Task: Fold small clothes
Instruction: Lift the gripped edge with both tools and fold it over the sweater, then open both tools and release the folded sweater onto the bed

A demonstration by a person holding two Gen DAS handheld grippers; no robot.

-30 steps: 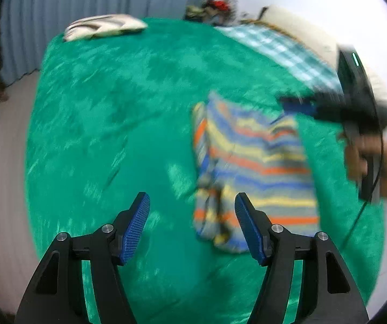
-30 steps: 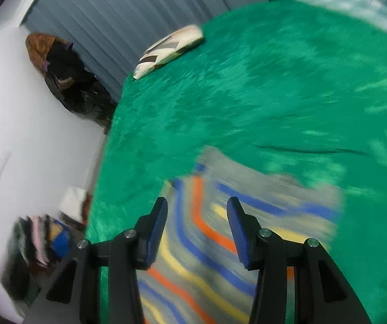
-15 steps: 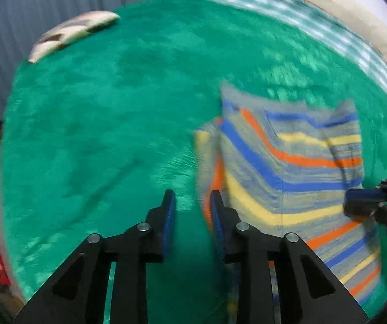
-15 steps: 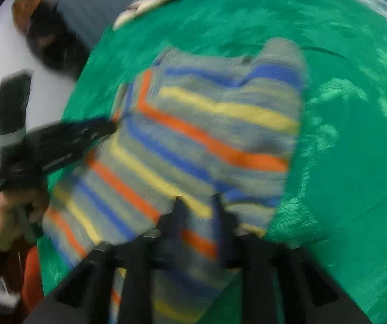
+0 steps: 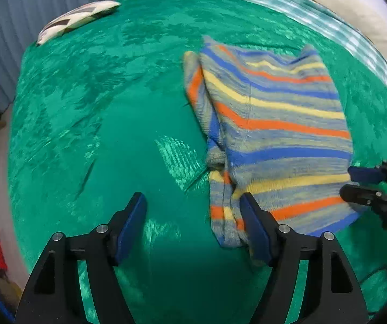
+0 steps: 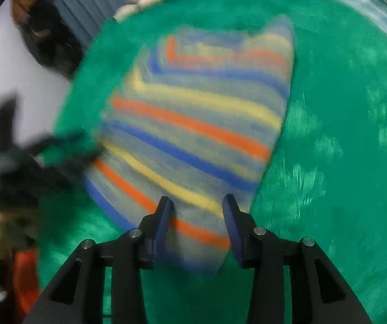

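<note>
A small knitted striped garment (image 5: 271,132) is laid flat on the green blanket (image 5: 112,108), right of centre in the left wrist view. Stripes are seen in grey, blue, yellow & orange, running approx. crosswise. It is folded: a narrower layer is tucked along its left edge w/ stripes running the other way, bunched near the middle. Two small points are shown at the far edge. In the right wrist view it (image 6: 201,124) is blurred.

1 striped garment (image 5: 271,124), 1 green blanket (image 5: 112,102), 1 pillow (image 5: 77,19), 2 grippers: left (image 5: 193,224), right (image 6: 197,218)
</note>
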